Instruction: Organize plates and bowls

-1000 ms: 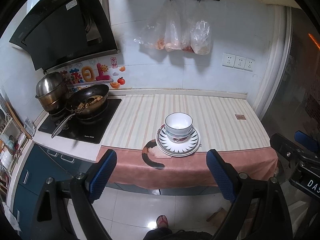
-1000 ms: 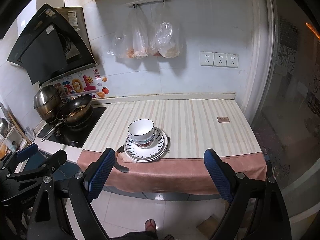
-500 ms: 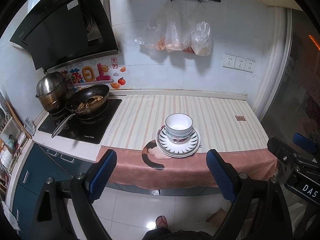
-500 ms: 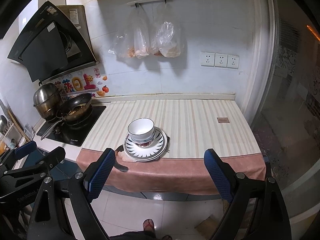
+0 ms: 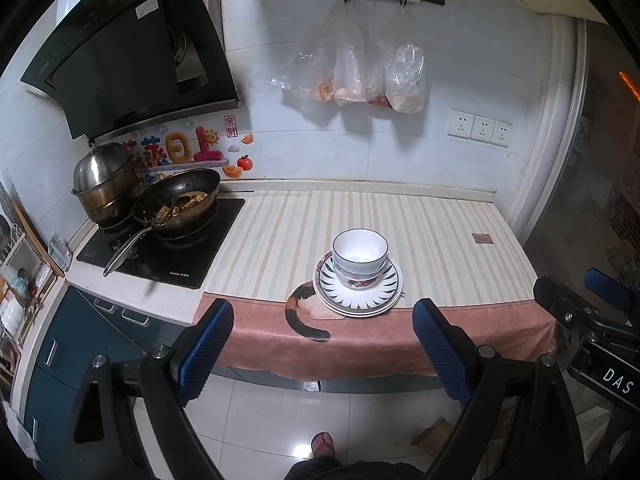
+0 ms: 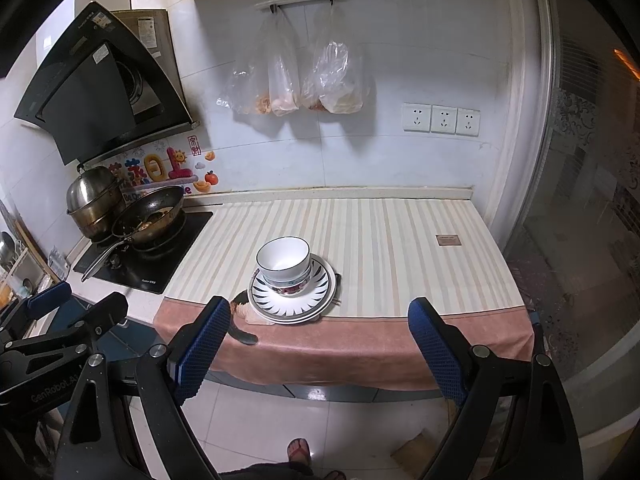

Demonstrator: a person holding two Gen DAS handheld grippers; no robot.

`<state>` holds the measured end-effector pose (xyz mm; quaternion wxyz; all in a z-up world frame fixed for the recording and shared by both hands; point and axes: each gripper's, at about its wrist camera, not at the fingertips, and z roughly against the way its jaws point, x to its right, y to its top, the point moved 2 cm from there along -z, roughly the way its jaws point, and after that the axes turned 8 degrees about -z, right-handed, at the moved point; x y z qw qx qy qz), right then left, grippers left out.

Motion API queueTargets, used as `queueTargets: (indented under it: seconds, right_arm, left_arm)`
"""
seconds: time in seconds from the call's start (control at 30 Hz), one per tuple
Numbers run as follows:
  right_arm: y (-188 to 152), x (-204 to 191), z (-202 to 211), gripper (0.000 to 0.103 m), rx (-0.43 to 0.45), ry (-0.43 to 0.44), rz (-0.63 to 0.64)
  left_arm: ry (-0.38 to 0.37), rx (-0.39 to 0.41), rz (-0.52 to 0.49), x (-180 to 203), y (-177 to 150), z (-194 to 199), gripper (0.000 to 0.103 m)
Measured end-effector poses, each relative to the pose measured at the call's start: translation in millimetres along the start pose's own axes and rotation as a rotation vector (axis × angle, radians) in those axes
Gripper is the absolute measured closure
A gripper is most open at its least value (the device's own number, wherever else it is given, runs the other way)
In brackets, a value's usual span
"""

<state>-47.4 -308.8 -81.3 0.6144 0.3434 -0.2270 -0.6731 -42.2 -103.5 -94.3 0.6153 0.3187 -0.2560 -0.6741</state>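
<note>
Counter [image 5: 440, 220], striped cover with a pink border hanging over the front edge: one stack of crockery, set near the front edge, roughly midway along it and well apart from the back wall. Stack, bottom to top: plates [image 5: 357, 293], at least two judging by the doubled rim, the upper one white with dark leaf-shaped marks round the rim; bowls [image 5: 360, 255], two or more nested, the lowest with a red floral band, the top one white with a dark rim line and nothing visible inside. A knitted cat-shaped mat [image 5: 308, 312] lies under the stack at its left, the tail hanging over the front edge. What may be a utensil shows just beside the right rim of the plates in the right wrist view; too small to tell. Left gripper [image 5: 322, 346]: fingers spread wide, nothing between them, held out in front of the counter over the floor, well apart from the stack. Right gripper [image 6: 320, 346]: likewise spread wide and carrying nothing, also short of the front edge. Elsewhere: wok [image 5: 176, 200] with food and steel pot [image 5: 105, 180] on the hob [image 5: 160, 252] at the left end; plastic bags [image 5: 360, 76] hung on the back wall. Status, as judged: no loose plate or bowl is seen anywhere on the counter, so the gathering and stacking appears complete; what could remain is carrying the stack to storage, if that is wanted.
</note>
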Motion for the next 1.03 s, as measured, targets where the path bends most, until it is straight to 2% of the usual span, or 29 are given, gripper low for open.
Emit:
queueTargets:
  seconds: [1.03]
  right_arm:
    - [-3, -10, -15, 0.010, -0.016, -0.018, 0.005]
  left_arm:
    - [0.004, -0.002, 0.026, -9, 2, -7, 0.011]
